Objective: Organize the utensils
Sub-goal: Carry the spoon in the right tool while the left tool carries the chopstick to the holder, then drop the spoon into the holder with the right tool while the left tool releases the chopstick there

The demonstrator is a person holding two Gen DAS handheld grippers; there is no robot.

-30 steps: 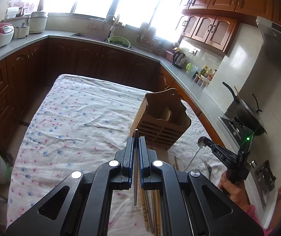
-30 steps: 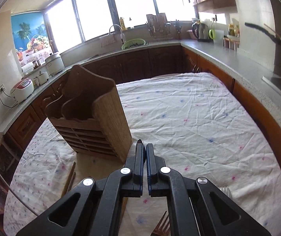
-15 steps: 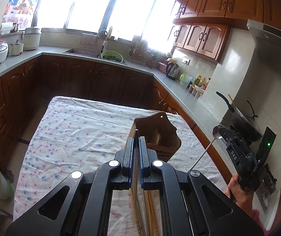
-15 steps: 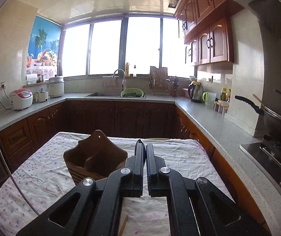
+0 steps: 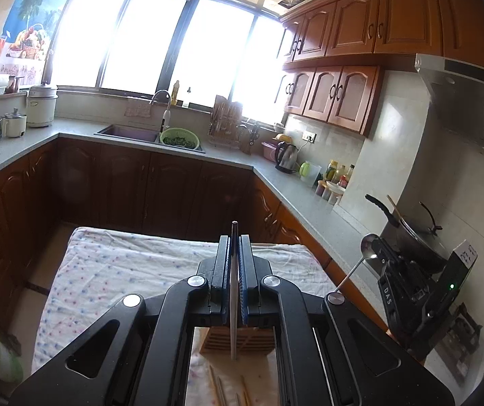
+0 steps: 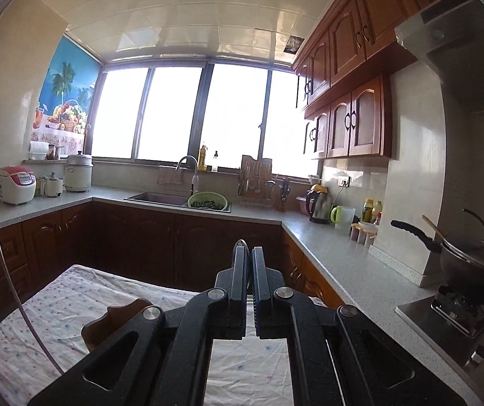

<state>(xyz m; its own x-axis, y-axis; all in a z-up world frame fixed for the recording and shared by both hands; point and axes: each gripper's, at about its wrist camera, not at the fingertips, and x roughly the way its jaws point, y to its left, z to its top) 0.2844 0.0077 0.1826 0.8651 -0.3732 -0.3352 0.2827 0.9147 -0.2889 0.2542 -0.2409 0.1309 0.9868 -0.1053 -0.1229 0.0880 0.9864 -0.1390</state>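
Left gripper (image 5: 234,247): clamped on a thin metal utensil (image 5: 233,291). Right gripper (image 6: 248,264): clamped on spoon (image 5: 365,245). I've raised both since a second ago; wooden holder (image 5: 238,340) now below, insertion next.

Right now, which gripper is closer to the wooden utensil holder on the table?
Probably the left. The left gripper sits above the wooden holder, its metal utensil hanging in front of it. The right gripper is beside the holder, off to its right.
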